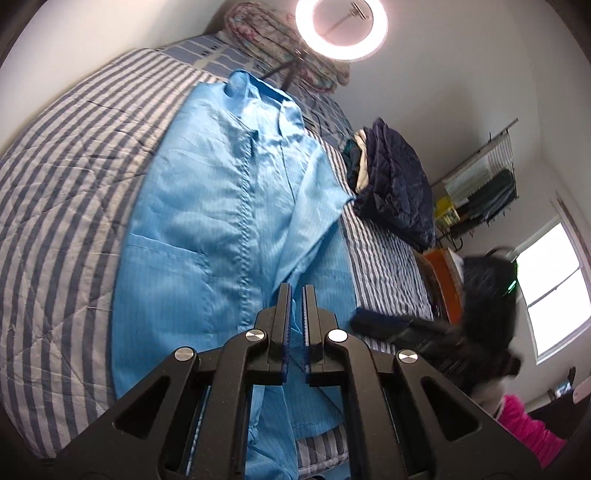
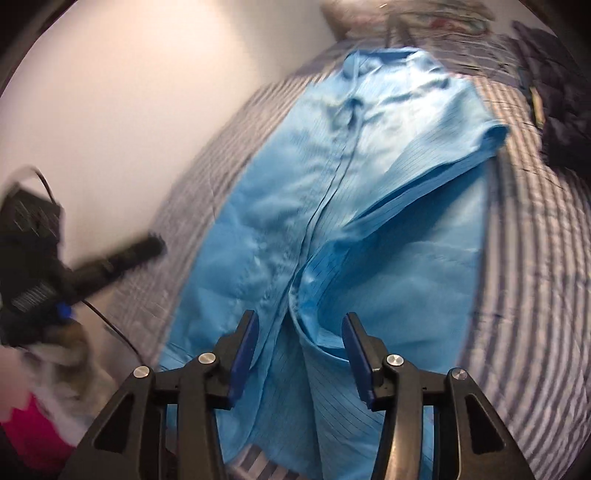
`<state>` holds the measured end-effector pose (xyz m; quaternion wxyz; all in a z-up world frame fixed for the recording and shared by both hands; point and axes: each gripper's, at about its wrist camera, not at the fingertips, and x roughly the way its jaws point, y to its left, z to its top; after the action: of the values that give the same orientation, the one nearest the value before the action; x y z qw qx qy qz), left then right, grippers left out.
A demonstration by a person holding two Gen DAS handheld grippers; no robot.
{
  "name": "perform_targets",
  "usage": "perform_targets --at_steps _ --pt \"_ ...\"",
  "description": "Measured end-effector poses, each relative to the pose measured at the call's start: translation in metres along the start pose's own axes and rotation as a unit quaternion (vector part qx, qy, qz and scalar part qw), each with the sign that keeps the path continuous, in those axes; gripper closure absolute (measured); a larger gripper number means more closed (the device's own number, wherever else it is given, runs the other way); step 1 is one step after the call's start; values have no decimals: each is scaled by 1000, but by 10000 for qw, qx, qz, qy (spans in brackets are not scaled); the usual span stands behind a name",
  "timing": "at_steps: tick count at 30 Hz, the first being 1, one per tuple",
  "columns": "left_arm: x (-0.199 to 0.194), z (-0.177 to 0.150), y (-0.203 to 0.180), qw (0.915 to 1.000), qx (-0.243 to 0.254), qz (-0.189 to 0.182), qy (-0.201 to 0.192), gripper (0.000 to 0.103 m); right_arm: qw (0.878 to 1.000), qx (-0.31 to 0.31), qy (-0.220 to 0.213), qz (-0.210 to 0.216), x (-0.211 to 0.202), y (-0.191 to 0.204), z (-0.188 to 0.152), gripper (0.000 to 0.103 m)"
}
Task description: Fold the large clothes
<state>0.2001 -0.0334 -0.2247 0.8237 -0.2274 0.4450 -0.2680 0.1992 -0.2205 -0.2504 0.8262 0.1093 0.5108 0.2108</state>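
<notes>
blue coat [image 1: 207, 206] flat on striped bed [image 1: 55, 192], long axis running away from both grippers; left gripper [image 1: 297, 291] nearly together, empty; right gripper [image 2: 299, 325] apart over hem.

Striped bed [image 1: 55, 206], white walls, ring light [image 1: 341, 27], perhaps a window [image 1: 554, 291].

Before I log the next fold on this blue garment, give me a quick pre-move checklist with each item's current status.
1. Blue garment spread on the striped bedspread: ok.
2. One sleeve already folded across the front: ok.
3. Left gripper holding fabric: cannot tell; jaws nearly closed above the cloth.
4. Right gripper free to grasp: ok, open over a raised fold.
5. Dark jacket pile apart from the garment: ok.
6. Right view sharp enough to judge: not ok, motion-blurred.
</notes>
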Motion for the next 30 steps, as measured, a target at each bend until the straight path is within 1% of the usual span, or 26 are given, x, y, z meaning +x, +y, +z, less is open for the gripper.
perform_targets --at_steps 3,6,10,12,14,15,18,20,22,23,25,28,30 --pt "7 -3 -3 9999 24 -27 120 102 9992 221 -337 -64 -26 -19 10 53" --pt "12 -4 -5 9998 -7 -94 181 102 9967 485 -626 -178 -40 -45 25 52" --pt "20 -4 -10 9996 45 -143 251 102 9895 1109 -927 -54 -43 -91 44 50" --pt "23 -4 -11 9994 46 -153 291 102 9853 1339 -1058 -81 -41 -110 54 49" --pt "24 -4 -10 9993 46 -122 337 102 9817 1531 -1129 -68 -38 -127 63 46" --pt "25 -4 -10 9994 52 -66 347 102 9793 1651 -1174 -52 -35 -136 69 45" --pt "25 -2 -5 9989 85 262 378 102 9733 1904 -1282 -36 -24 -159 85 41" --pt "24 -2 1 9984 52 374 416 102 9699 2058 -1297 -64 -14 -171 94 37" --pt "22 -2 5 9979 71 492 416 102 9645 2295 -1303 -1 0 -187 104 35" --pt "21 -2 7 9974 96 592 396 102 9617 2405 -1317 37 6 -193 108 35" --pt "19 -2 12 9969 89 679 376 102 9553 2619 -1364 108 17 -205 115 35" --pt "20 -2 16 9964 106 739 414 102 9470 2871 -1422 242 38 -220 125 36" --pt "20 -2 17 9962 121 741 437 102 9403 3060 -1453 316 50 -229 128 38"
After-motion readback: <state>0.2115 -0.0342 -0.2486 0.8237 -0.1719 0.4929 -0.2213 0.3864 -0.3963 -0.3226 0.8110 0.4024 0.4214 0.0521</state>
